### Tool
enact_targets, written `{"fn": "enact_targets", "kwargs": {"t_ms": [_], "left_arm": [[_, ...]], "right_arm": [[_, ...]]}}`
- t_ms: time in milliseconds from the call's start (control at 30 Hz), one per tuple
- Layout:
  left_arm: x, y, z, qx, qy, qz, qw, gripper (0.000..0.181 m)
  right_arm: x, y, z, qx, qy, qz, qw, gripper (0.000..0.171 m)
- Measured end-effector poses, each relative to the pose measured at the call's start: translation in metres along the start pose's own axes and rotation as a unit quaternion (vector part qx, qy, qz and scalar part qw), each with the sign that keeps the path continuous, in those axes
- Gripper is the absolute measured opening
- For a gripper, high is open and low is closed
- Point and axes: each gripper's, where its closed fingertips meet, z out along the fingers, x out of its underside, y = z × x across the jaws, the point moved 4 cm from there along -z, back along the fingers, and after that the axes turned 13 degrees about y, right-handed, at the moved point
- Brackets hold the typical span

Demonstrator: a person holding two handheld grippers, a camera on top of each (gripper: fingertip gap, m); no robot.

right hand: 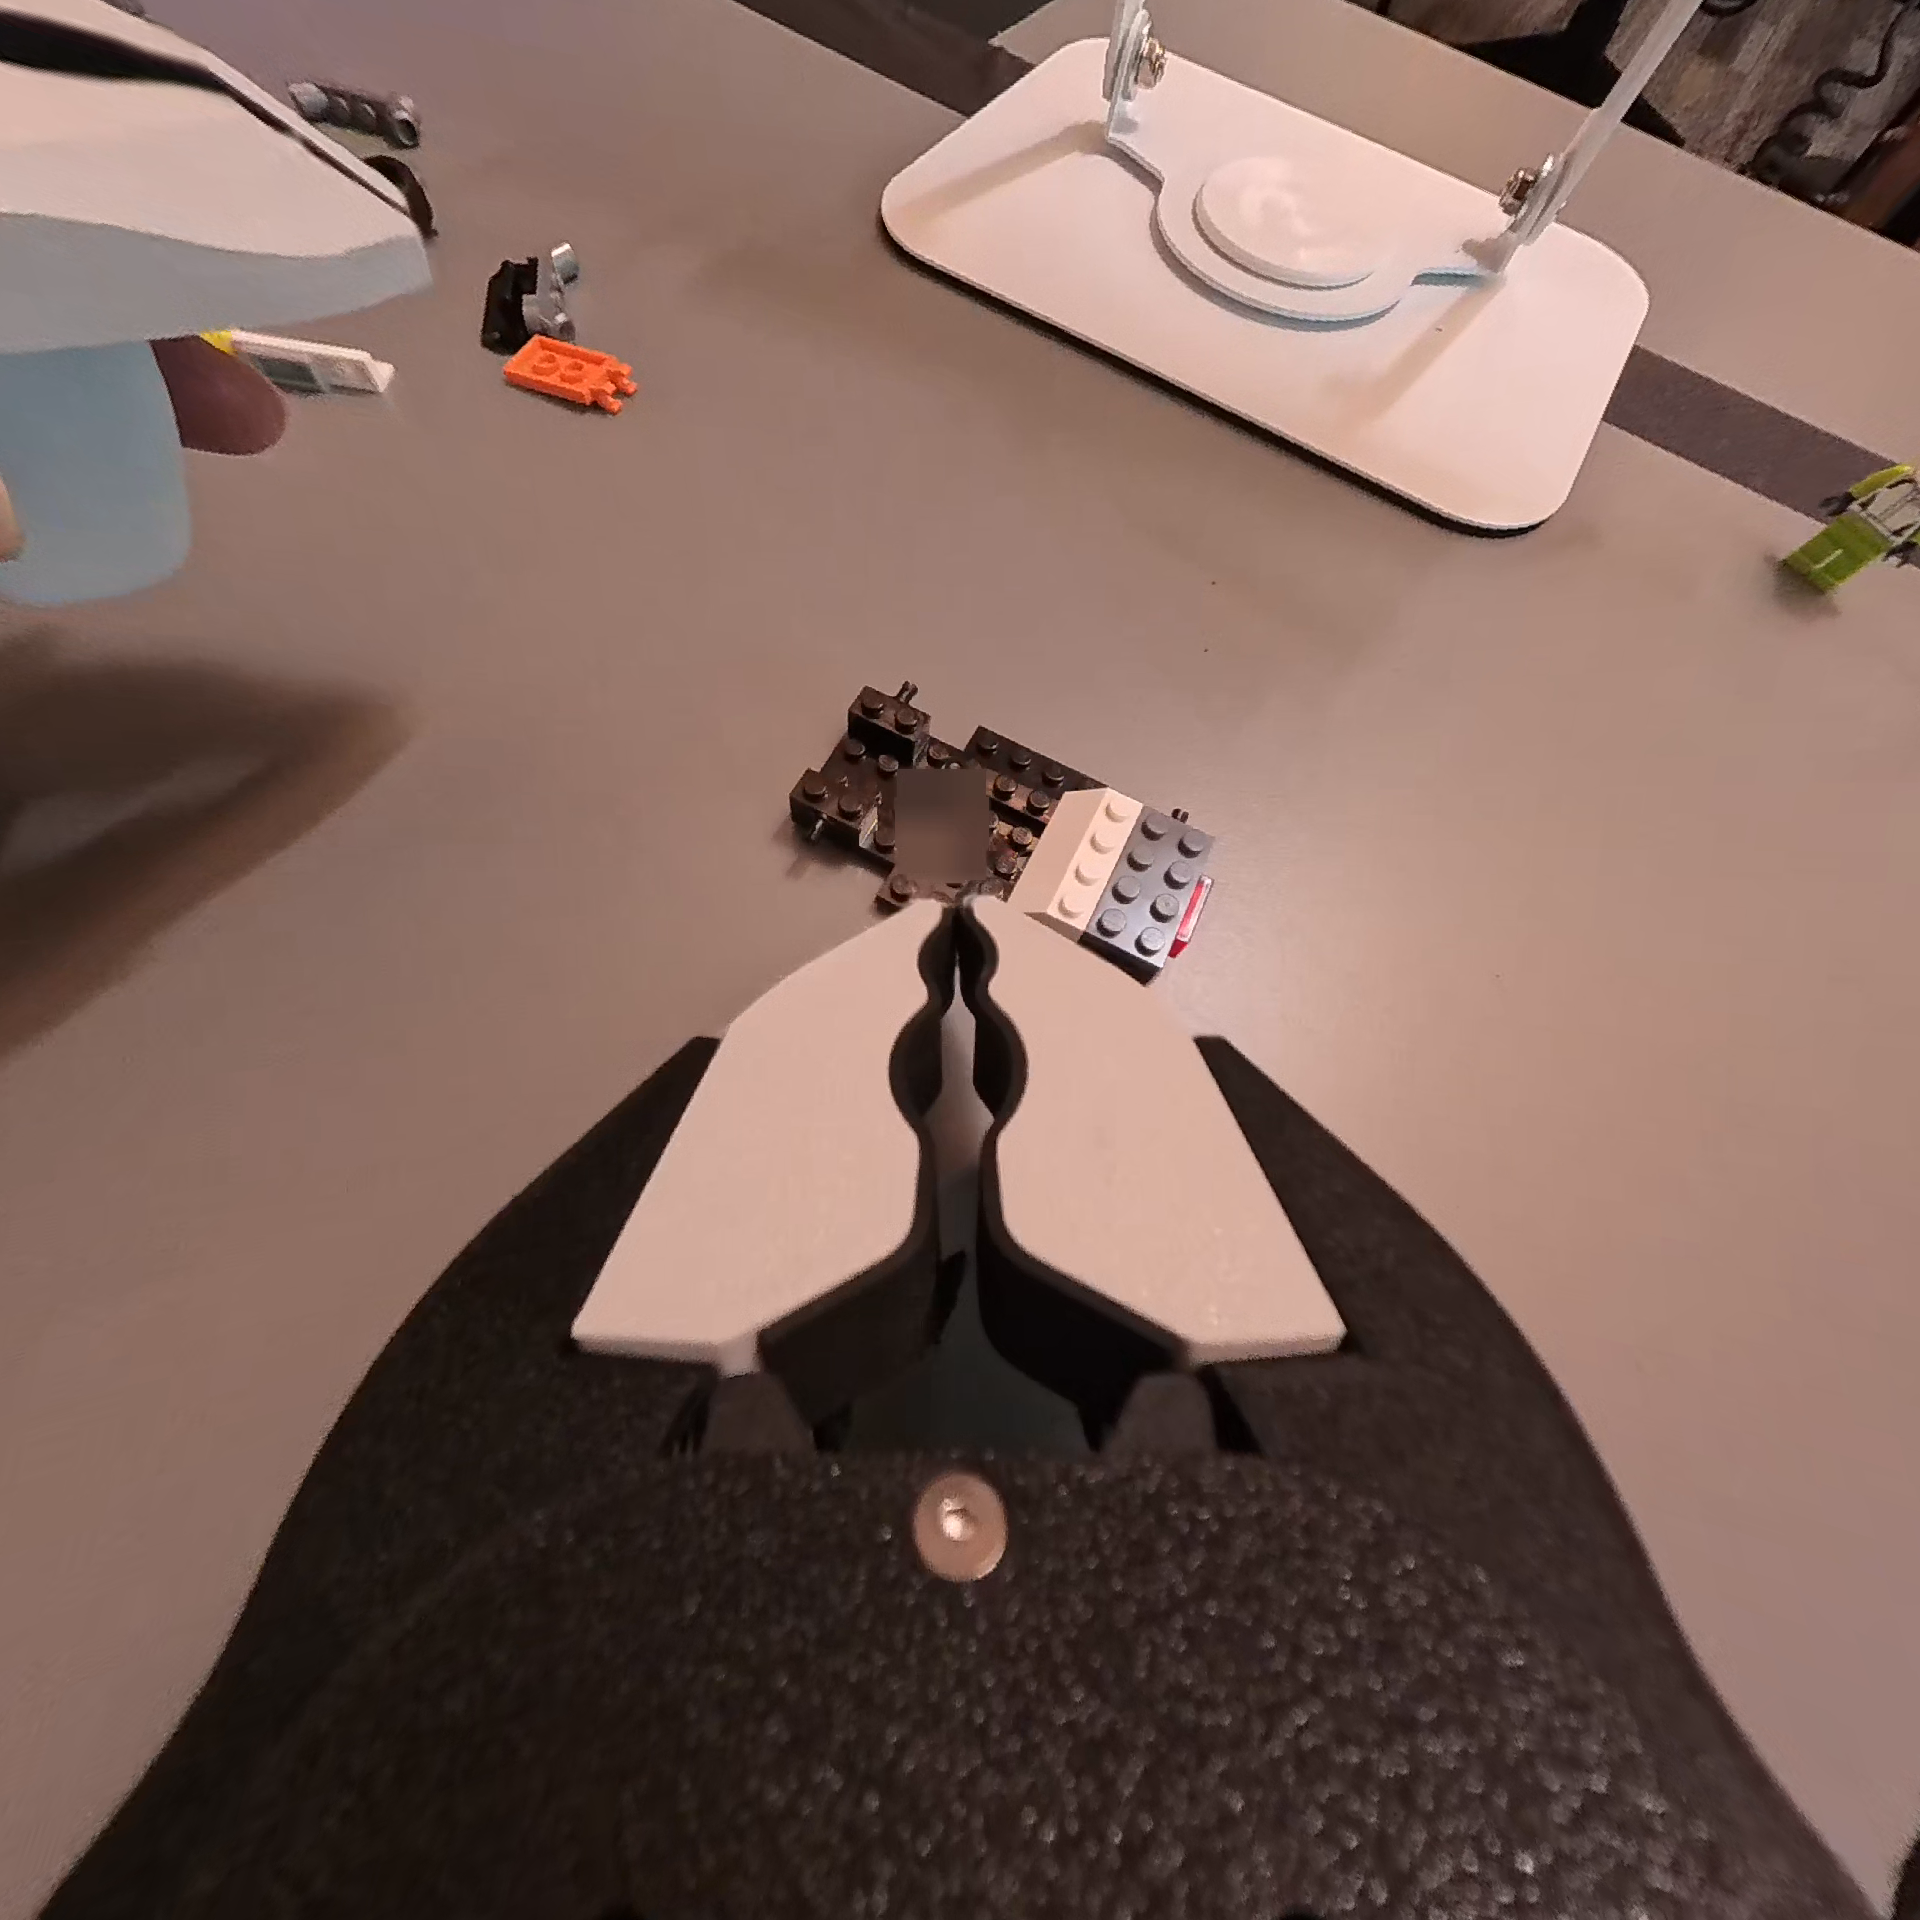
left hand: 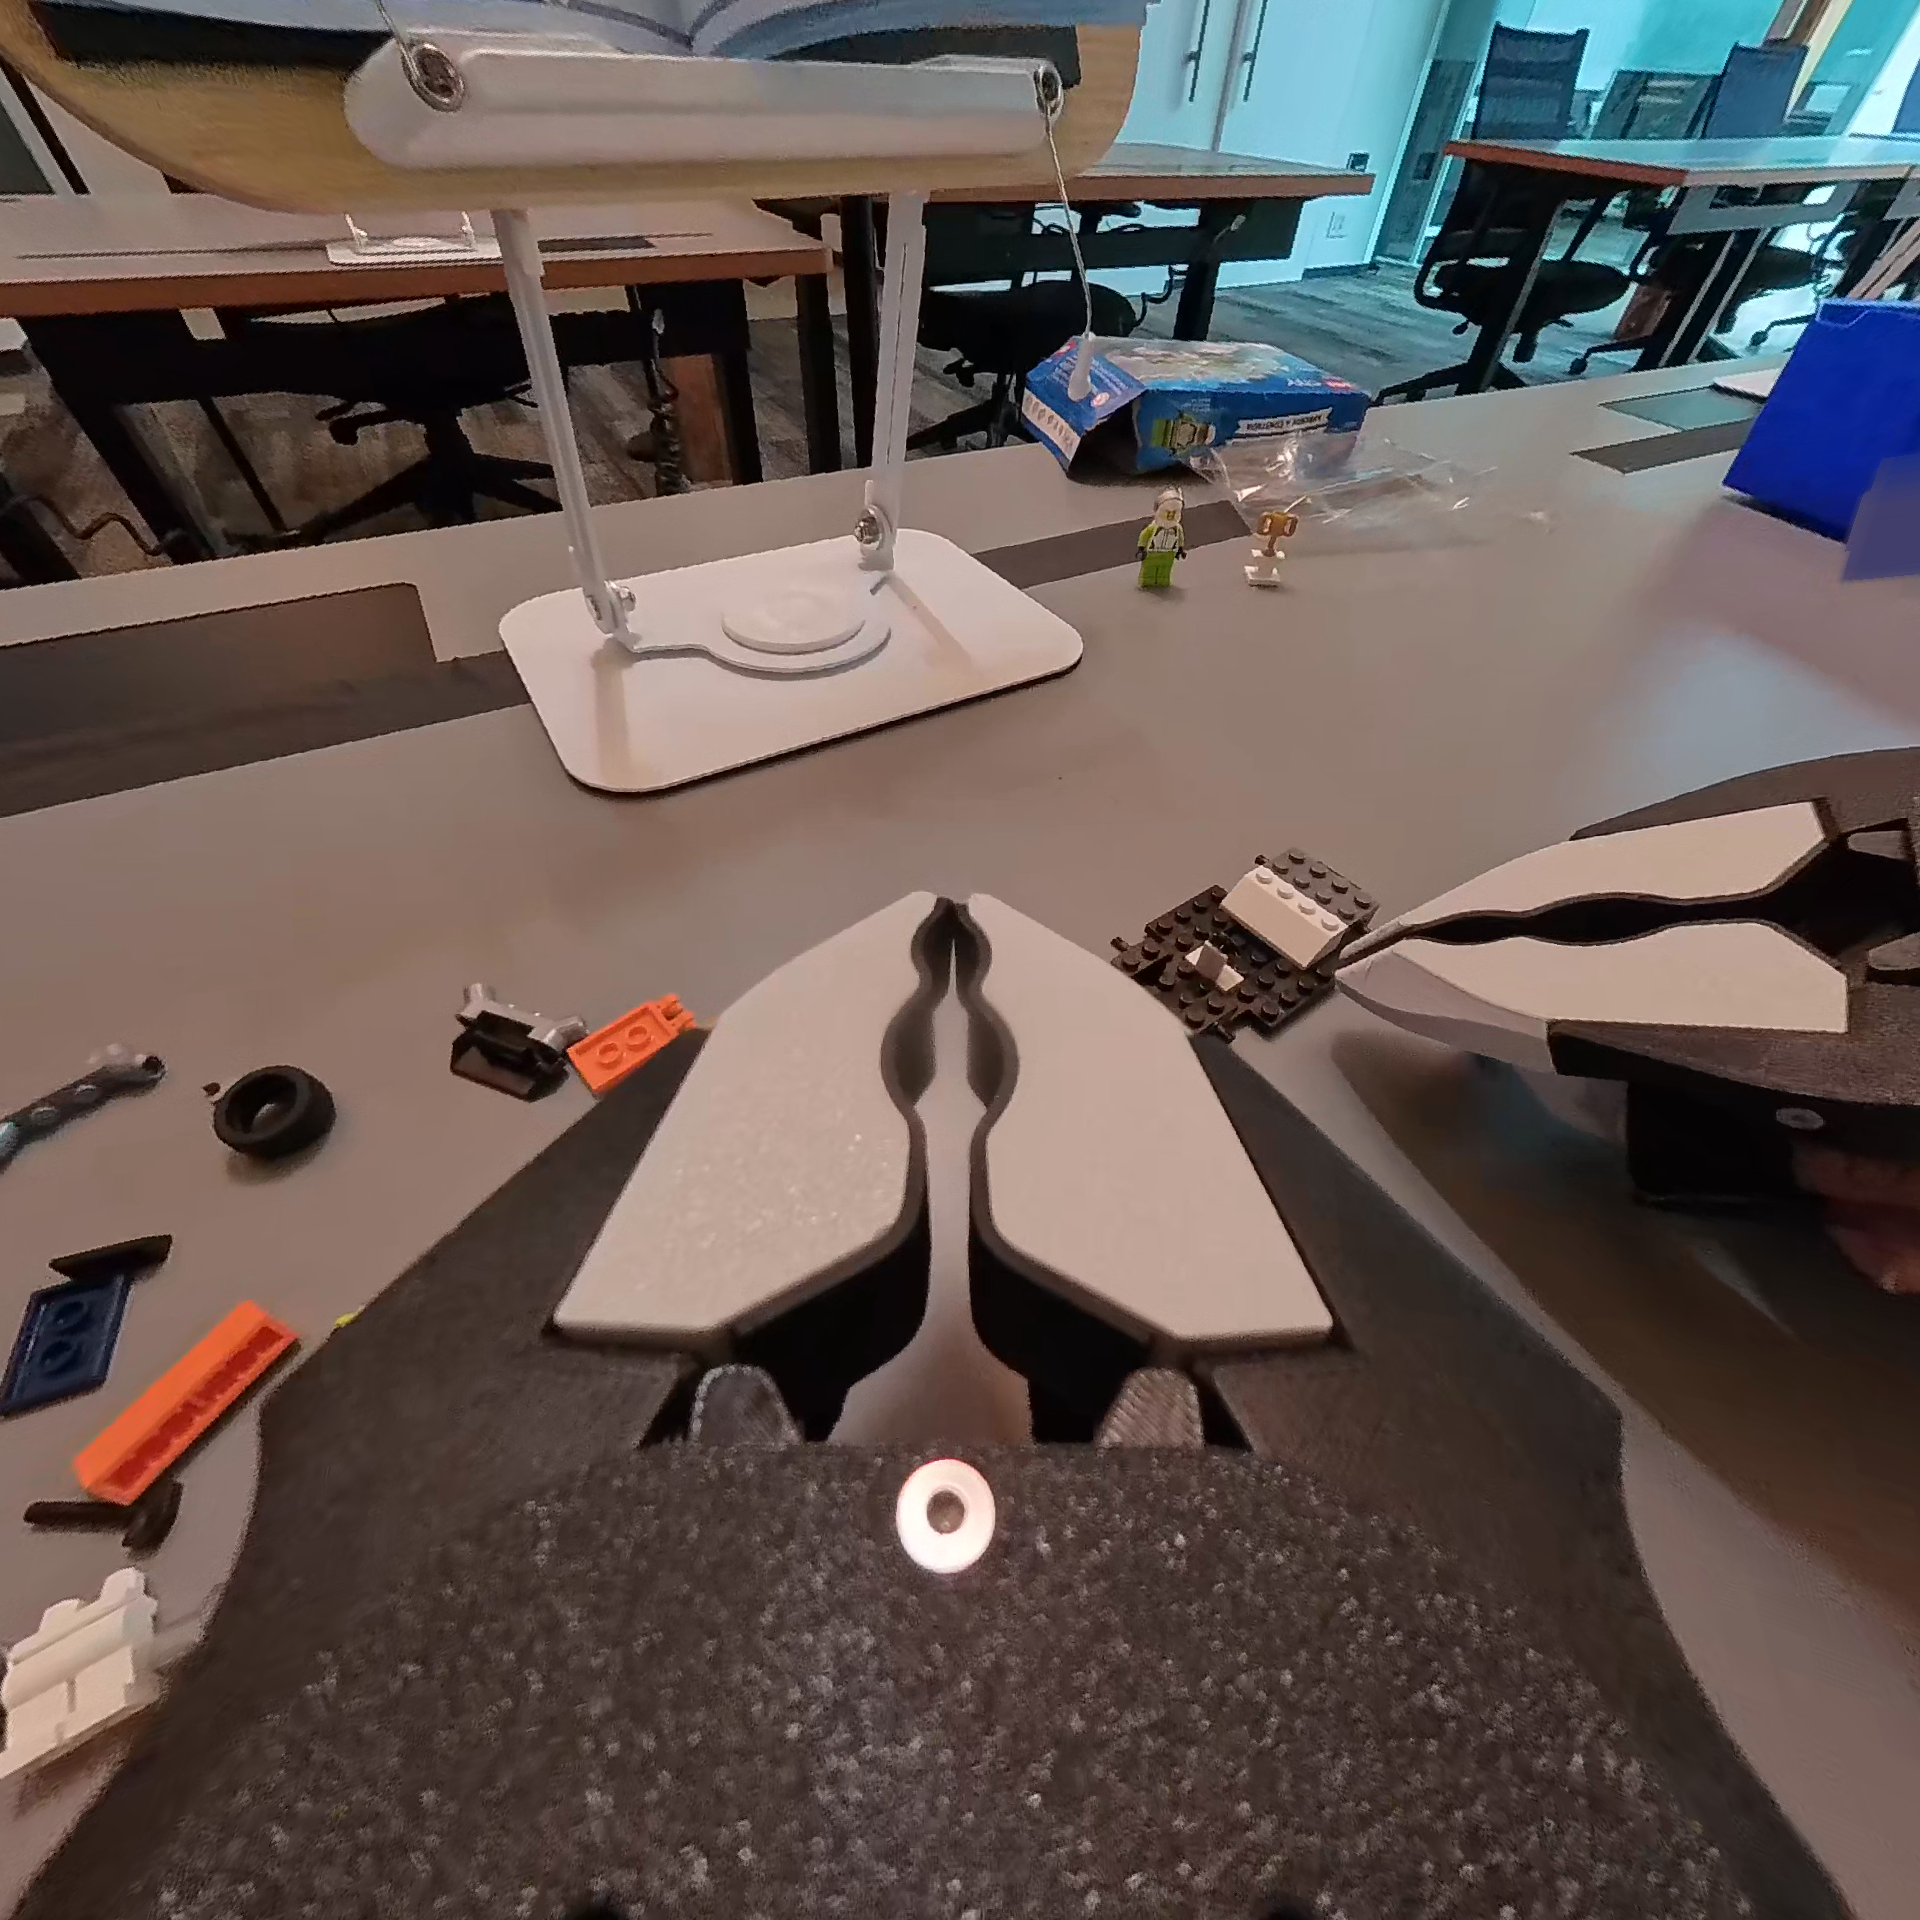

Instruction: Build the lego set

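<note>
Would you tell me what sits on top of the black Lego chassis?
A white sloped brick sits on the black Lego chassis, beside a dark studded plate. A blurred patch hides the chassis middle, so anything there cannot be seen.

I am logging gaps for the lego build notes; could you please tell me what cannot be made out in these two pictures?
- Middle of the black chassis: right wrist view, covered by a mosaic patch.
- Book on the white stand: left wrist view, cut off by the top edge.
- White brick: left wrist view, partly cut by the left edge and the left tool.
- Minifigure: right wrist view, cut by the right edge.
</note>
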Motion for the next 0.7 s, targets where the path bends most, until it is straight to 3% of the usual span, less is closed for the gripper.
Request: {"fn": "enact_targets", "kwargs": {"t_ms": [700], "left_arm": [[-0.004, -0.0038, -0.0032, 0.078, -0.006, -0.067, 0.995, 0.001]], "right_arm": [[-0.0036, -0.0086, 0.009, 0.006, 0.018, 0.011, 1.0, 0.0]]}}
